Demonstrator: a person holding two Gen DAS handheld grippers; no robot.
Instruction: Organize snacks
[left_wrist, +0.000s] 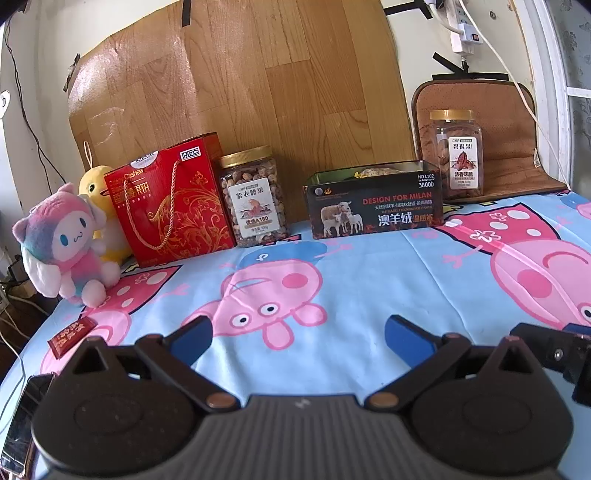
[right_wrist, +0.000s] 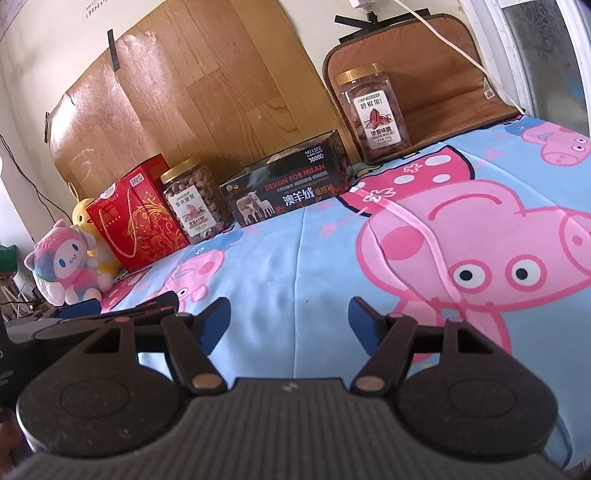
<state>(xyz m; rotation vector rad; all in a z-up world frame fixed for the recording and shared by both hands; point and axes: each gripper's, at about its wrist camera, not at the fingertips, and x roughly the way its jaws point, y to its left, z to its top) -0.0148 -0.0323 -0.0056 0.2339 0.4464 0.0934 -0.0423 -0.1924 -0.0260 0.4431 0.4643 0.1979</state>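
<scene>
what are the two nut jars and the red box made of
Both the cashew jar and the pecan jar look like clear glossy plastic, contents showing through, with gold lids, possibly metal. The red gift box looks like printed glossy cardboard with a rope handle.

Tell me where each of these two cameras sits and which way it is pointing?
Left wrist: sits on the left gripper, low over the bedsheet, facing the wall; its own open fingers show, with the right gripper at the right edge.
Right wrist: sits on the right gripper, further right, looking the same way; its own open fingers show, with the left gripper at the left edge.
Shared: red gift box, two nut jars, black box, plush toys.
</scene>
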